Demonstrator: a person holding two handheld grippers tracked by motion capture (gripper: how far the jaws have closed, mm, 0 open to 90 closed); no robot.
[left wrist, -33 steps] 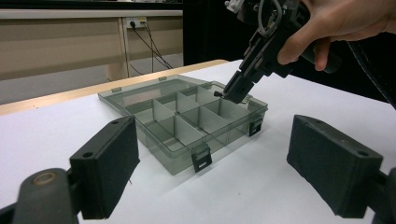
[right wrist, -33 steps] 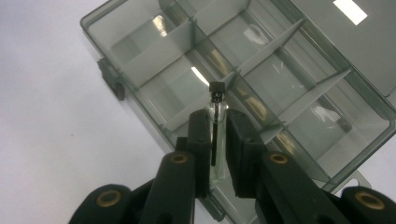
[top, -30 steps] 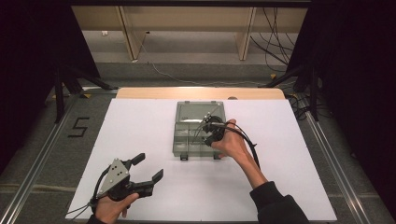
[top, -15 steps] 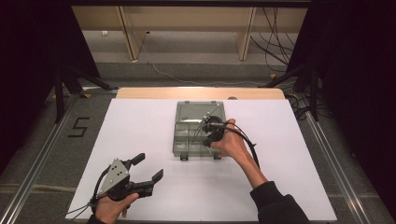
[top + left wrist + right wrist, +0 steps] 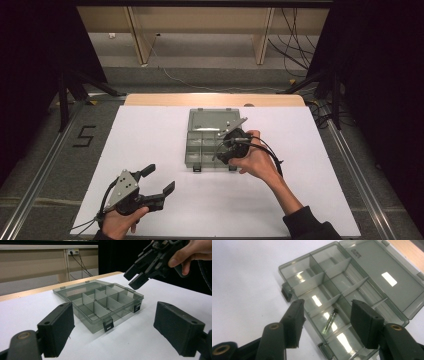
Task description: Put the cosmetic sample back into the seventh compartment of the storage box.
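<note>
A clear grey organizer box [image 5: 205, 137] lies on the white table with its lid [image 5: 212, 119] open flat at the far side. A small dark screw [image 5: 330, 320] lies in a near compartment [image 5: 332, 322]. My right gripper [image 5: 223, 152] hovers over the box's near right part. Its jaws have just been opening and now stand open above the screw, with nothing gripped [image 5: 328, 307]. The left gripper view shows it tilted down over the box [image 5: 133, 280]. My left gripper [image 5: 160, 178] rests near the table's front left, open and empty [image 5: 115, 322], and faces the box [image 5: 100, 302].
The box has two black latches [image 5: 108, 325] on its near wall. The white sheet [image 5: 150, 140] covers the table, with a wooden strip [image 5: 210, 99] at the far edge. Metal rails [image 5: 45, 165] run along both sides, and a "5" mark [image 5: 84, 136] is on the floor at left.
My right gripper has drawn back a little from the box toward the person and risen slightly. The left gripper has stayed where it was.
</note>
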